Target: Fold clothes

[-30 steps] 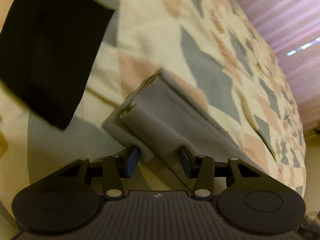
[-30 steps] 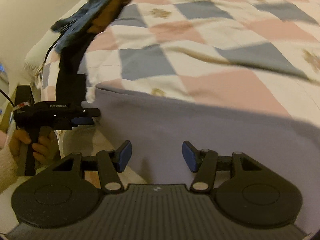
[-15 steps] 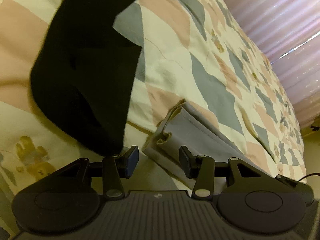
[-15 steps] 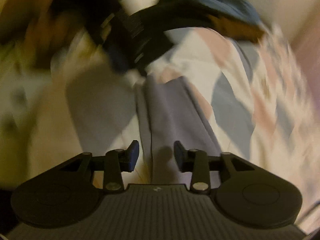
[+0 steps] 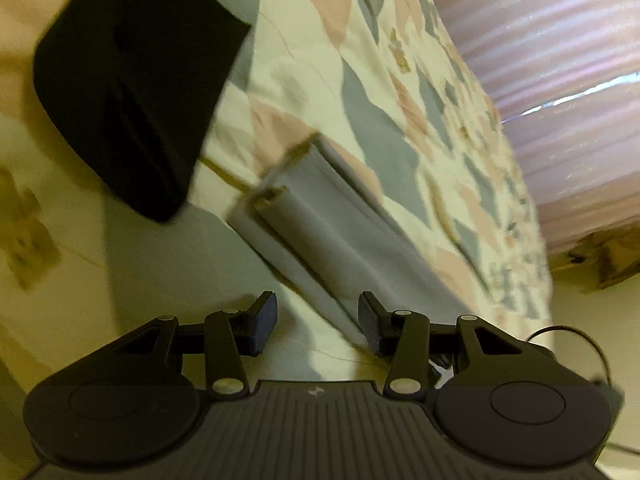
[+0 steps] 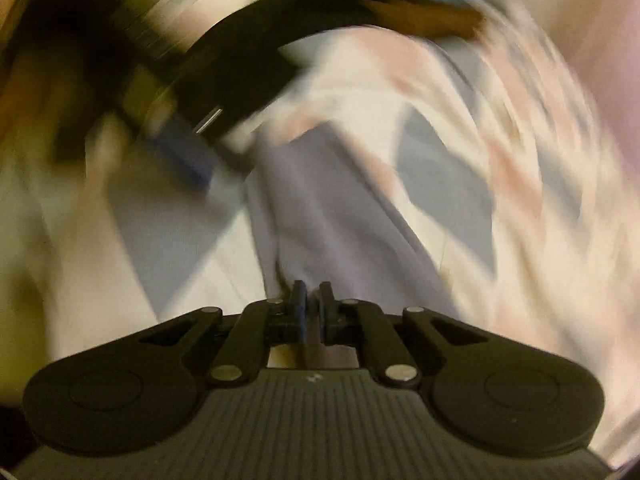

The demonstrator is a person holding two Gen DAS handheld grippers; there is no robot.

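At bottom centre of the left wrist view, the left gripper [image 5: 316,326] has its jaws spread wide with nothing between them. It hovers just above the bedding, angled down toward the near end of the folded grey garment [image 5: 340,236]. One blue-padded fingertip [image 5: 264,322] sits over bare quilt; the other lies at the garment's lower edge, contact not resolvable. The grey garment runs as a long, narrow, layered strip from frame centre toward the lower right, its far end showing stacked fold edges. It lies flat on the patchwork quilt [image 5: 400,80], which has pink, grey and cream diamonds. A black garment [image 5: 132,80] lies in the upper left of the frame, apart from the grey one. A pink ribbed curtain [image 5: 560,80] fills the upper right.

Right wrist view: heavy motion blur. The right gripper [image 6: 311,300] at lower centre has its jaws drawn in to a narrow gap, pinching the near edge of the grey garment [image 6: 320,220]. The cloth stretches from the fingertips up toward mid-frame. Beyond it, the quilt [image 6: 520,220] smears across the right side. A dark blurred shape crosses the upper left; not identifiable.
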